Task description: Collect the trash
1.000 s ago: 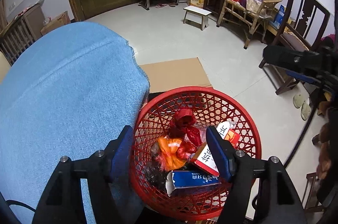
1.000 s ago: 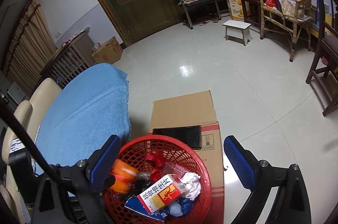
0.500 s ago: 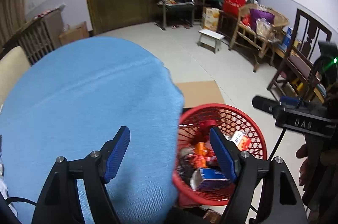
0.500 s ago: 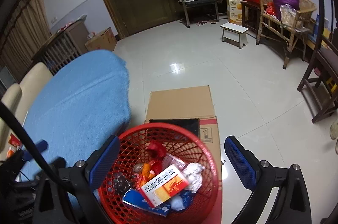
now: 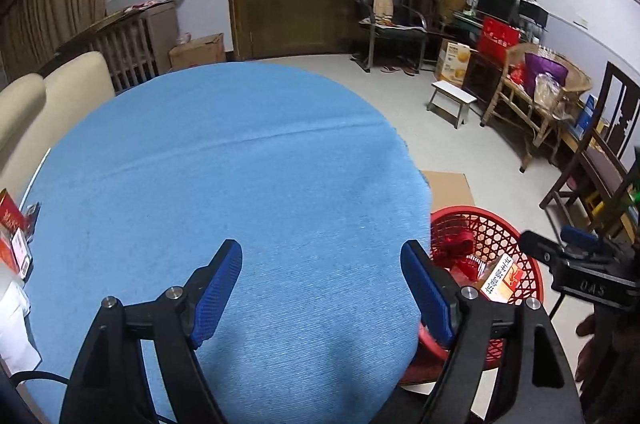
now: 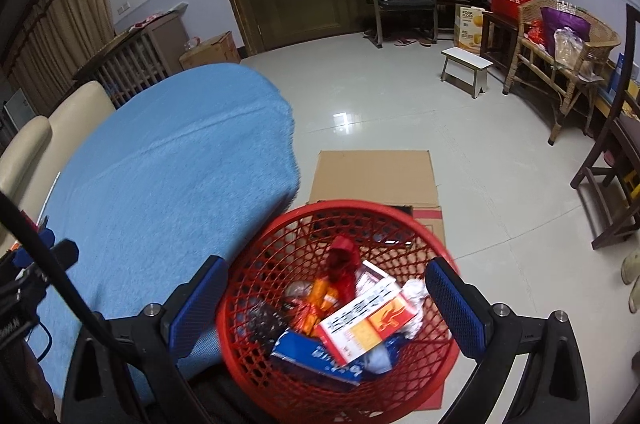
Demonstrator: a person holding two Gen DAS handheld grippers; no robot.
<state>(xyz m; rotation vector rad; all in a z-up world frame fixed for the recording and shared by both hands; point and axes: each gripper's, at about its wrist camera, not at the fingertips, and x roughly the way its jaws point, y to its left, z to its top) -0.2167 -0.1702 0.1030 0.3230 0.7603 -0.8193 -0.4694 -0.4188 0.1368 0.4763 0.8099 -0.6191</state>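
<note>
A red mesh basket stands on the floor beside the round table, holding trash: a white and orange box, a blue carton, red wrappers and crumpled paper. My right gripper is open and empty, hovering over the basket. My left gripper is open and empty above the blue tablecloth. The basket also shows in the left wrist view at the right. Red and white packets lie at the table's left edge.
A flat cardboard box lies on the floor behind the basket. Beige chairs stand at the table's left. A white stool, wicker chair and wooden chair stand on the right.
My left gripper has swung left from over the basket to over the tablecloth. My right gripper has moved nearer over the basket. Both stay open.
</note>
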